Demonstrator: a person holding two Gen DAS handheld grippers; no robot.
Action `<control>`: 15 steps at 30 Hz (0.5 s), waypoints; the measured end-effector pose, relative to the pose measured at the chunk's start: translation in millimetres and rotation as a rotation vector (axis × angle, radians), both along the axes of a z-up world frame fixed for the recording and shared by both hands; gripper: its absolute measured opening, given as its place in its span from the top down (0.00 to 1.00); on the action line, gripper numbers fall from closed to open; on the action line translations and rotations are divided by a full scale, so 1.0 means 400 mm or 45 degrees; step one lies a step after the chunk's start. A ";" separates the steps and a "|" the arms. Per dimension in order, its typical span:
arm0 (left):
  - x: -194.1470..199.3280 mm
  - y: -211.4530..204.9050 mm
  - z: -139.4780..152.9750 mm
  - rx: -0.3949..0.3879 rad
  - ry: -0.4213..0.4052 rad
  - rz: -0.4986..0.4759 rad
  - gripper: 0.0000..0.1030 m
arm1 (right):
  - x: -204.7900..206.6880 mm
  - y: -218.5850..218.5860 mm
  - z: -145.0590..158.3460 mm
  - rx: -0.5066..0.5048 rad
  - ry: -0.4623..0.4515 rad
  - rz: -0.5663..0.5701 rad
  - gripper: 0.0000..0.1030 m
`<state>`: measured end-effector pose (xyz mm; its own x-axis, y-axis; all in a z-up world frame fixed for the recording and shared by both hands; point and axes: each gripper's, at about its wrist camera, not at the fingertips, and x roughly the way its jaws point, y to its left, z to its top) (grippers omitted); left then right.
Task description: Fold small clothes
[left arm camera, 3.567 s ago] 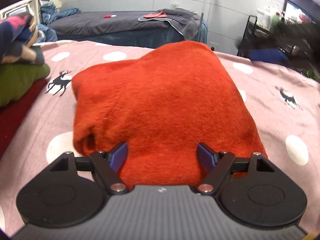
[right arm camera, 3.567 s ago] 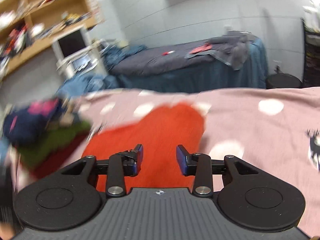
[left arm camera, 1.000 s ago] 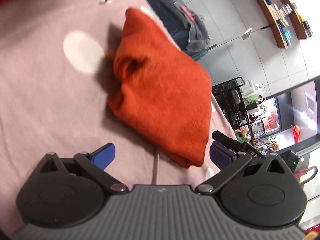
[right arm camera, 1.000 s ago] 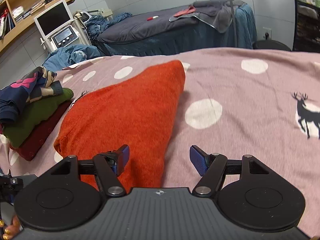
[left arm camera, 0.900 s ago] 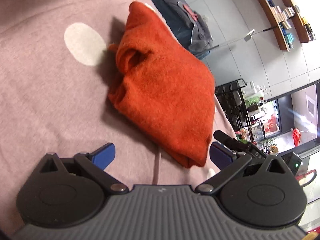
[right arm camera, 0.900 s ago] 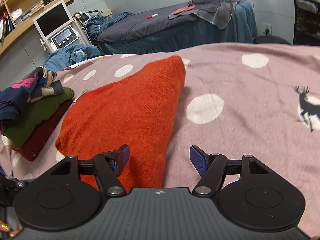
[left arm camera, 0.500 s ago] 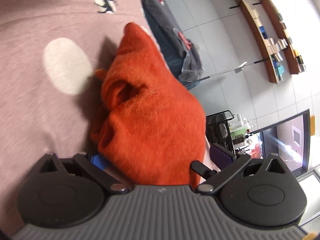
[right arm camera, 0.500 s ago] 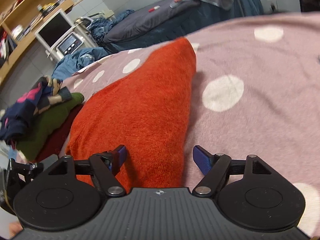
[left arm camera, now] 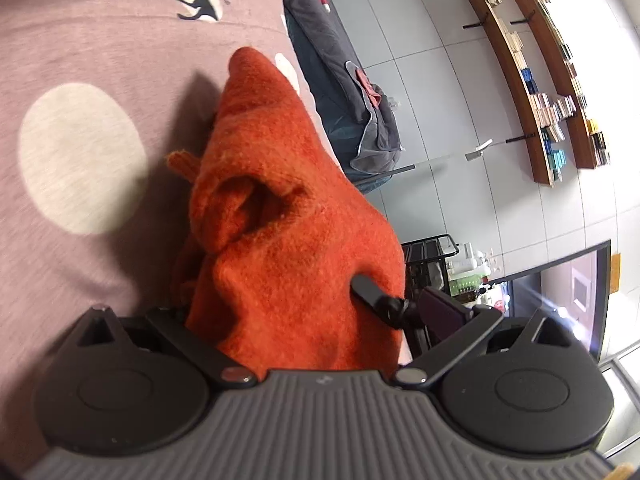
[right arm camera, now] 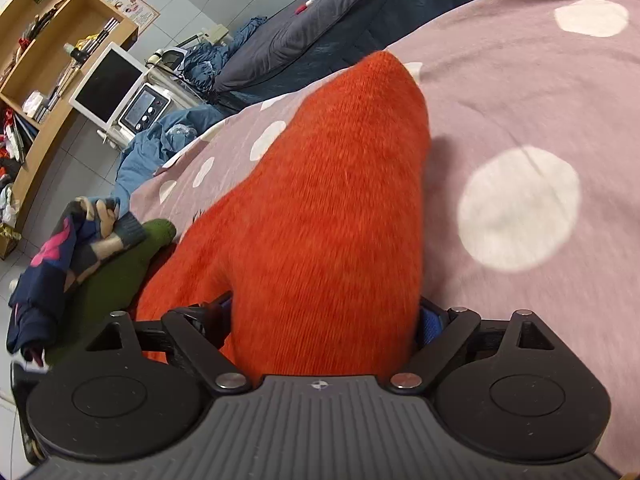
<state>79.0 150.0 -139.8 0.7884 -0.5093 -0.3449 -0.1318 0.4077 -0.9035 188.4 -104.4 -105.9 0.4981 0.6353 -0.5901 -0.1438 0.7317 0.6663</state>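
Observation:
A folded orange knit garment (left arm camera: 288, 240) lies on the pink spotted blanket (left arm camera: 80, 60). It fills the space between the wide-open jaws of my left gripper (left arm camera: 308, 308); its near end hides the left fingertip. In the right wrist view the same garment (right arm camera: 332, 200) sits between the open jaws of my right gripper (right arm camera: 324, 316), with both blue pads pressed against its sides. A tip of the right gripper (left arm camera: 372, 292) shows against the cloth in the left wrist view.
A stack of folded clothes (right arm camera: 92, 248), dark blue on green, sits left of the garment. A dark grey bed (right arm camera: 340, 12), a monitor (right arm camera: 106, 84) and wooden shelves (right arm camera: 44, 52) stand beyond. A black wire rack (left arm camera: 432, 252) stands past the blanket's edge.
Both grippers have pushed forward around the ends of the orange garment, which now sits deep between their jaws. The left view has tilted further.

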 end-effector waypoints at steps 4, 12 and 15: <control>0.024 -0.040 0.010 0.201 0.045 -0.012 0.46 | 0.007 0.014 -0.002 -0.061 -0.033 -0.011 0.00; 0.033 -0.022 0.000 0.205 0.112 -0.026 0.66 | -0.032 0.031 0.018 -0.170 -0.139 -0.043 0.08; 0.031 -0.045 0.046 0.340 0.089 -0.051 0.67 | -0.057 0.052 0.058 -0.262 -0.215 -0.043 0.14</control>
<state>91.6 131.9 -121.3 0.7389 -0.4234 -0.5242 -0.1691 0.6365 -0.7525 165.7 -83.5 -82.6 0.6193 0.4921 -0.6118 -0.2136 0.8554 0.4719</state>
